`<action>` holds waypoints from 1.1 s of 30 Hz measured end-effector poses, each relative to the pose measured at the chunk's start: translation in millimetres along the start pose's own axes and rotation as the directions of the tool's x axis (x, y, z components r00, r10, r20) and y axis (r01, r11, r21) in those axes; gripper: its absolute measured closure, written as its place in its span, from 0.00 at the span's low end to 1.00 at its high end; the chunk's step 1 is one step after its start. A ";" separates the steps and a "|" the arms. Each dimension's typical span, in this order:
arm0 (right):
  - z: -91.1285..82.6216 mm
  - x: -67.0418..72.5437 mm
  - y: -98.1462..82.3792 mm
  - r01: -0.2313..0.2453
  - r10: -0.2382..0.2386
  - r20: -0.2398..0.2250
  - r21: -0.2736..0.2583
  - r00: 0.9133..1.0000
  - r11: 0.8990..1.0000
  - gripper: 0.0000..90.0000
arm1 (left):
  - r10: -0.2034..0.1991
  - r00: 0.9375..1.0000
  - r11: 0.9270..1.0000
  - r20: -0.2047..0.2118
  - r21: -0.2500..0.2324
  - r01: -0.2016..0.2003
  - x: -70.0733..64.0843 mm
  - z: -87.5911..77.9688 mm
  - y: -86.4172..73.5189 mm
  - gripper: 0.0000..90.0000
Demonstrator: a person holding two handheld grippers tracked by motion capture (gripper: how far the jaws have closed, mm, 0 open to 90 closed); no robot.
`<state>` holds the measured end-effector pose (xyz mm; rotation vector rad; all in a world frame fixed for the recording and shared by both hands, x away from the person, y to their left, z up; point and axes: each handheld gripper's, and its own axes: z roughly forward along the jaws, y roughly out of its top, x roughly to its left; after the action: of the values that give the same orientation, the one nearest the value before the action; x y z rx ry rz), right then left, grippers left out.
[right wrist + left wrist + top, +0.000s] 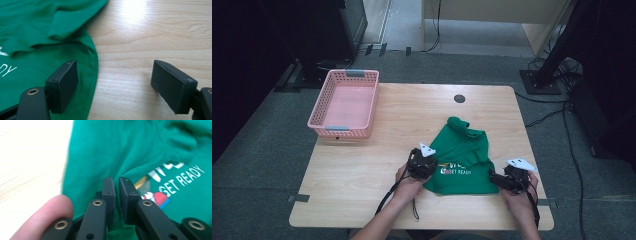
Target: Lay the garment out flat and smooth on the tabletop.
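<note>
- While both hands rest at the near edge of the counter (362,165), a green T-shirt (462,157) lies crumpled on the wood, right of centre and toward the person's side.
- Shirt: print side up; white lettering "GET READY" (183,180) legible in the left gripper view, with a red-and-blue graphic just below it. Upper part bunched into a knot of folds pointing away from the person.
- Left tongs (117,185): clenched, jaws nearly meeting, with a ridge of the green cloth drawn up between them. They sit at the shirt's left edge, just beside the print. A fingertip (47,216) shows at the lower left of that view.
- In the high view the left tongs (422,165) sit on the shirt's left side, grey three-cornered plate on top, cable trailing back along the forearm.
- Right tongs (115,85): released, jaws standing wide apart. One jaw hangs over the curved hem of the shirt (40,62); the other hangs over bare wood. Nothing gripped.
- In the high view the right tongs (508,181) sit at the shirt's lower right corner.
- Pink basket (343,127): far left part of the counter, well apart from the shirt, grey handles at both short ends.
- Dark round cable port (459,98) near the counter's far edge.
</note>
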<state>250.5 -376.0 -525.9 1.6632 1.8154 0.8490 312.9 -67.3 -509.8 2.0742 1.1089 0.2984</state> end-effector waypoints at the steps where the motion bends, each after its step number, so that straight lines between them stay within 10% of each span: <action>1: 0.0 0.0 0.0 0.000 0.000 0.000 0.000 1.000 1.000 0.24 | -0.016 1.000 1.000 -0.002 -0.005 0.016 4.6 -1.8 0.5 0.96; 20: 0.0 0.0 0.0 0.000 0.000 0.000 0.000 1.000 1.000 0.24 | -0.278 0.956 0.958 -0.094 -0.100 0.269 107.6 -46.4 -10.1 0.93; 25: 0.0 0.0 0.0 -0.001 0.001 0.000 0.000 1.000 1.000 0.24 | -0.221 0.975 0.967 -0.029 -0.139 0.215 101.5 -54.4 -9.7 0.69; 29: -0.2 -0.7 0.1 -0.013 0.013 -0.005 -0.002 1.000 1.000 0.24 | -0.098 0.995 0.981 0.023 -0.168 0.100 70.1 -55.9 -4.8 0.54; 33: 0.0 -0.3 0.0 -0.008 0.008 0.001 -0.001 1.000 1.000 0.23 | 0.041 0.996 0.991 0.080 -0.131 -0.030 29.2 -43.2 -2.3 0.46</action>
<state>250.5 -376.3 -525.9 1.6707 1.8087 0.8526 306.7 -21.5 -485.6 1.9753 0.9783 0.2915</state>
